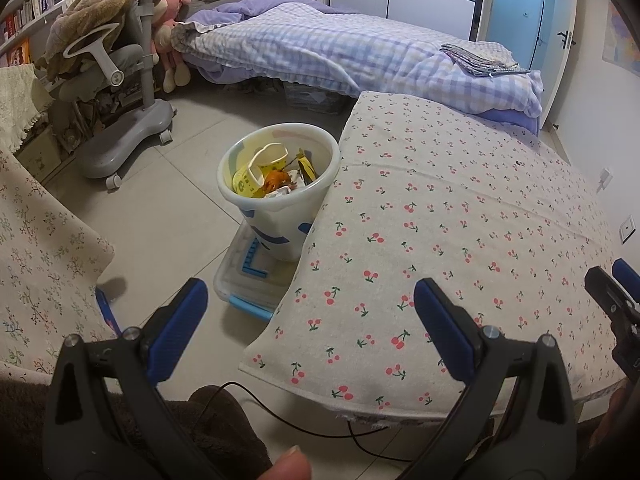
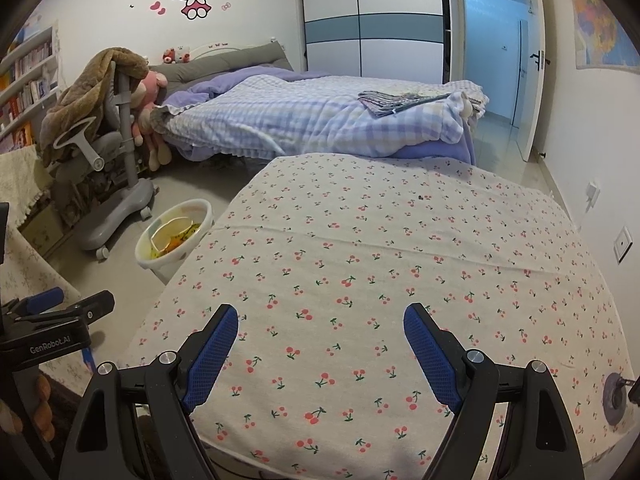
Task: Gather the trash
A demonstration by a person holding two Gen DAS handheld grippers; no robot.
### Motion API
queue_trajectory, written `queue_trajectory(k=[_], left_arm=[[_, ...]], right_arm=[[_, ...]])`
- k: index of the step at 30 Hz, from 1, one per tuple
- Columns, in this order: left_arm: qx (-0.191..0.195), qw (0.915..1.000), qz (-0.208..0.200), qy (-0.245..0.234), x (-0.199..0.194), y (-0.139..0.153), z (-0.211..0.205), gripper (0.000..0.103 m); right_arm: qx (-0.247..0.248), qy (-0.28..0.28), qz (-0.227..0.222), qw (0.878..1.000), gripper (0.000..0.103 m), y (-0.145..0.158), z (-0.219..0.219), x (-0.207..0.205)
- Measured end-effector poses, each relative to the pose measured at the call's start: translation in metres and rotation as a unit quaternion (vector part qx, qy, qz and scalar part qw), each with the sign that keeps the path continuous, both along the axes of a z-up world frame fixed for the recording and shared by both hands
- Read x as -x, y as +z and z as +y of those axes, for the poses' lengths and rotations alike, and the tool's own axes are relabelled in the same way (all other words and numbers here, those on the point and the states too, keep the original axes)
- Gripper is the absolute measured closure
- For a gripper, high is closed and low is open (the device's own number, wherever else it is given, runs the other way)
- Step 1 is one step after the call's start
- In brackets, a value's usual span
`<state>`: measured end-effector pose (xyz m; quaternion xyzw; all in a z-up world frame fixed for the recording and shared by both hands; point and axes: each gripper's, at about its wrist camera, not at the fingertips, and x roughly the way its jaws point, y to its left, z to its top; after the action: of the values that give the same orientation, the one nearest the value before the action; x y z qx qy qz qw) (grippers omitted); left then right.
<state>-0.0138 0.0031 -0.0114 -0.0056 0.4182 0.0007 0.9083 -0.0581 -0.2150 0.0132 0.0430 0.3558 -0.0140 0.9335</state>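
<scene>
Where the cherry-print table [image 1: 460,248] ends on its left, a white bin [image 1: 279,184] stands on a clear plastic box [image 1: 248,280] on the floor, touching the cloth's edge. It holds the trash [image 1: 276,174]: a yellow paper cup, crumpled paper and something orange; deeper pieces are hard to make out. From the right wrist view, the table hides the bin's lower half. Near the table's near-left corner, the left gripper [image 1: 310,320] hovers with jaws wide apart, empty. Over the cloth, the right gripper [image 2: 320,344] is likewise spread, holding nothing.
</scene>
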Motion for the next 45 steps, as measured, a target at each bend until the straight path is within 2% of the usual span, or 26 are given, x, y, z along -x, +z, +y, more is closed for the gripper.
queue_trajectory(k=[10,45], left_arm=[[0.002,1.0,-0.003,-0.006,0.003,0.003,-0.001,0.001],[0.004,0.9999,-0.009,0.002,0.001,0.006,0.005,0.001]], right_arm=[[0.0,0.001,0.013,1.0,0.017,-0.005,0.003,-0.006],[-0.007,0.018,0.019,1.0,0.016,-0.003,0.011,-0.008]])
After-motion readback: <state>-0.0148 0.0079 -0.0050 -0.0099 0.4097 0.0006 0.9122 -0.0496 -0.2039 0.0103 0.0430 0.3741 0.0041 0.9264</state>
